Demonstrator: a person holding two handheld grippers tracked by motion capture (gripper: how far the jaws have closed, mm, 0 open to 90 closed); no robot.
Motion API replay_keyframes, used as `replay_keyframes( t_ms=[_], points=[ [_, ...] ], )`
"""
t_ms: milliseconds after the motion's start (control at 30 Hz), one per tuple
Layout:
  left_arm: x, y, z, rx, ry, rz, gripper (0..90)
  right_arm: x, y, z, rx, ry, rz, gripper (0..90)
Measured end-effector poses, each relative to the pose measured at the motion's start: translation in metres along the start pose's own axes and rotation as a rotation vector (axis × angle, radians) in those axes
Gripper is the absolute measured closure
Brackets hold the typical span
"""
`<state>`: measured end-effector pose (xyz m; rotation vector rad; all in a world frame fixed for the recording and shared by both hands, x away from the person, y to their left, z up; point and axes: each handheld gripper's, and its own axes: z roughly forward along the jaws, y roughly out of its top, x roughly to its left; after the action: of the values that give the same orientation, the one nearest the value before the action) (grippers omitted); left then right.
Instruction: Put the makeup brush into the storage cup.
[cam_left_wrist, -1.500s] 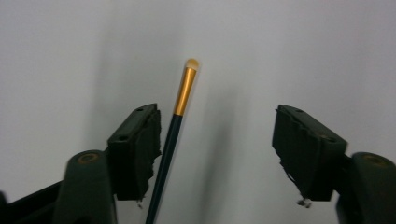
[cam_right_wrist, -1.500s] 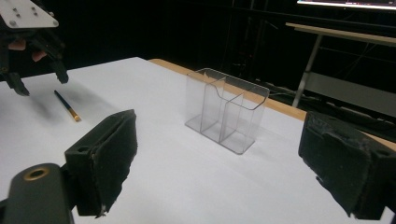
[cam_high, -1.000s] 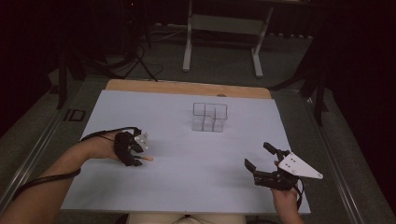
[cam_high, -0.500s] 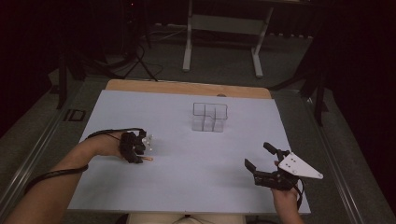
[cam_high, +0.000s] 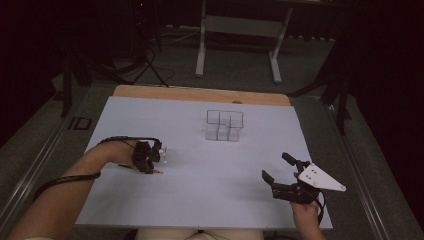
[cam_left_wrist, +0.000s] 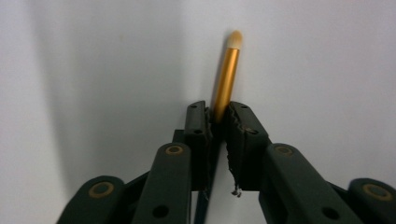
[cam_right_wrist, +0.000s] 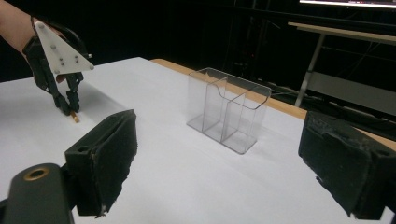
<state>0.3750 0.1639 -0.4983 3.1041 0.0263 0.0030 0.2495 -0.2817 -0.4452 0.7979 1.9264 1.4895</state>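
White table (cam_high: 200, 200) bore a light, stiff, slippery brush (cam_left_wrist: 226, 77); left gripper (cam_left_wrist: 218, 116), just closing at nine o'clock, clamped its gold ferrule; right gripper (cam_high: 278, 168) gaped.

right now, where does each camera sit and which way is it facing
High view: above the person's side, looking forward and down at the table; both forearms, left gripper, right gripper.
Left gripper view: on the left gripper, looking down its jaws, shut on a gold brush.
Right gripper view: on the right gripper, looking level between open jaws.
High and right gripper views share the clear organizer and the left gripper.
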Motion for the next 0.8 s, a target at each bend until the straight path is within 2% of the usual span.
replay_keyframes(
  t_ms=[100,167,267,333,367,433,500,533,700,800],
  points=[
    [0.001,0.001,0.000,0.000,-0.010,0.062,82.2,0.000,0.000,0.000,0.000,0.000,0.000,11.6],
    [0.001,0.000,0.000,-0.007,-0.015,0.080,84.1,0.000,0.000,0.000,0.000,0.002,0.000,11.7],
    [0.002,0.001,0.000,-0.001,-0.024,0.059,84.4,0.000,0.000,0.000,0.001,0.003,0.001,11.7],
    [0.003,0.000,-0.002,-0.007,-0.015,0.035,85.0,0.000,0.000,0.000,0.003,0.005,0.004,11.7],
    [0.004,-0.001,-0.004,-0.025,-0.012,0.030,85.0,0.000,0.000,0.000,0.003,0.005,0.006,11.7],
    [0.006,-0.002,-0.010,-0.056,-0.014,-0.025,85.1,0.000,0.000,0.000,0.002,0.005,0.006,11.7],
    [0.008,-0.005,-0.017,-0.083,-0.020,-0.057,85.1,0.000,0.000,0.000,0.004,0.005,0.005,11.7],
    [0.009,-0.005,-0.020,-0.098,-0.027,-0.089,85.1,0.000,0.000,0.000,0.004,0.004,0.006,11.7],
    [0.008,-0.009,-0.034,-0.156,-0.028,-0.139,85.1,0.000,0.000,0.001,0.004,0.004,0.001,11.7],
    [0.007,-0.009,-0.040,-0.191,-0.027,-0.154,85.1,0.000,0.000,0.001,0.004,0.004,0.001,11.7]
  ],
)
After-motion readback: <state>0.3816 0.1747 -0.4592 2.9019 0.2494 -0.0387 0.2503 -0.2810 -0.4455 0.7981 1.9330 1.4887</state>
